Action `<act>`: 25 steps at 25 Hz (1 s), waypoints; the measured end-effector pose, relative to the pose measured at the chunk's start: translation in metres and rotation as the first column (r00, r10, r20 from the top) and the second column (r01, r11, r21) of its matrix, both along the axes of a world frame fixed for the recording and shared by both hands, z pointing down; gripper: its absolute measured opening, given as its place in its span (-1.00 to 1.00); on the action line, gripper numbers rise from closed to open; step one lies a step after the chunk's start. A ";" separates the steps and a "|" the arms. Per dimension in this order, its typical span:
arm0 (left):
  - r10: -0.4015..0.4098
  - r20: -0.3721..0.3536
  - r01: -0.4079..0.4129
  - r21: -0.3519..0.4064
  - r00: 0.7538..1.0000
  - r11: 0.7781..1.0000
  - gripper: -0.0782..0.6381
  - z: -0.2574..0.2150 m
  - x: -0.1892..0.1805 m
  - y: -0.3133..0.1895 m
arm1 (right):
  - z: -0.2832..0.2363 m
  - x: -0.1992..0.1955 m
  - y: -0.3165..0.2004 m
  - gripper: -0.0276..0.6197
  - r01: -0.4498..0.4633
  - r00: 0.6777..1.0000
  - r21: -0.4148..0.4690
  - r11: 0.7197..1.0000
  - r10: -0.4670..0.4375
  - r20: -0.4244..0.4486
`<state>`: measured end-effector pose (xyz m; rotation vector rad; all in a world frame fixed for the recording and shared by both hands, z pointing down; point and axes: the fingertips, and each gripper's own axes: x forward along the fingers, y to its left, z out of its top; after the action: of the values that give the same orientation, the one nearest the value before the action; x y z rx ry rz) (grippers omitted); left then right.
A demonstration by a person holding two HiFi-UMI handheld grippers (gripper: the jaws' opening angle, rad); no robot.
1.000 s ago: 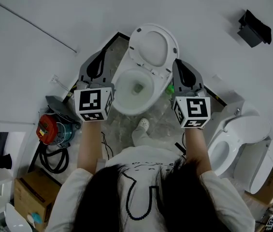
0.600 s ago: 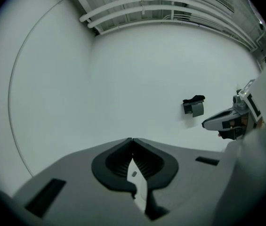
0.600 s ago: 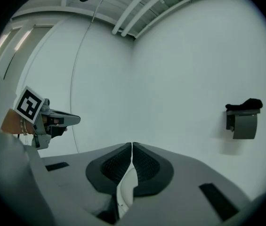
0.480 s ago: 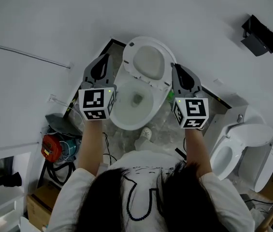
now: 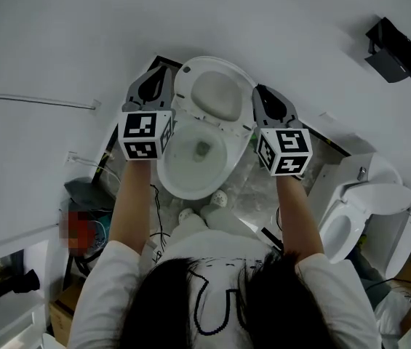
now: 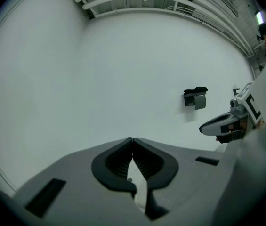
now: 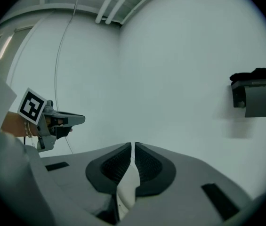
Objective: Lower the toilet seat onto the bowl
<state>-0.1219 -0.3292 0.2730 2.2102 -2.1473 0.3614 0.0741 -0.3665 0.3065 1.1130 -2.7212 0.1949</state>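
The toilet seat [image 5: 216, 93] stands raised at the upper middle of the head view, leaning back toward the white wall [image 5: 60, 35]. The open bowl [image 5: 167, 171] lies just below it in the frame. The left gripper [image 5: 164, 71] reaches in at the left side of the seat, its tip just beside the seat's upper left edge. The right gripper [image 5: 258, 91] does the same at the seat's right edge. Whether either tip touches the seat cannot be told.

In the left gripper view the fingers [image 6: 123, 160] are closed tip to tip with nothing pinched between them. In the right gripper view the fingers [image 7: 147, 163] are likewise closed on nothing. Only a pale surface shows through the slot below each pair of tips.

A black holder [image 5: 393, 41] hangs on the wall at the upper right. A second toilet [image 5: 369, 213] stands at the right edge, well apart from the first. The person's sleeved arms run up from the bottom of the frame to both grippers.
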 end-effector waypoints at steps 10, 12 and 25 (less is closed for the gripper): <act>0.085 -0.002 -0.085 -0.120 0.996 0.989 -0.75 0.042 -0.008 -0.045 | 0.029 -0.001 -0.028 -0.82 -0.075 0.995 -0.043 0.996 0.072 -0.072; 0.116 -0.004 -0.115 -0.138 0.993 0.984 -0.74 0.050 -0.009 -0.052 | 0.034 -0.002 -0.031 -0.82 -0.095 0.992 -0.048 0.994 0.091 -0.084; 0.357 0.084 -0.317 -0.305 0.930 0.898 -0.48 0.121 -0.004 -0.093 | 0.087 -0.018 -0.052 -0.60 -0.142 0.973 -0.095 0.985 0.121 -0.198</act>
<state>-0.1255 -0.4223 0.3945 2.4337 -1.6210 0.8082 0.0558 -0.4181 0.3930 1.2149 -2.4408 0.2383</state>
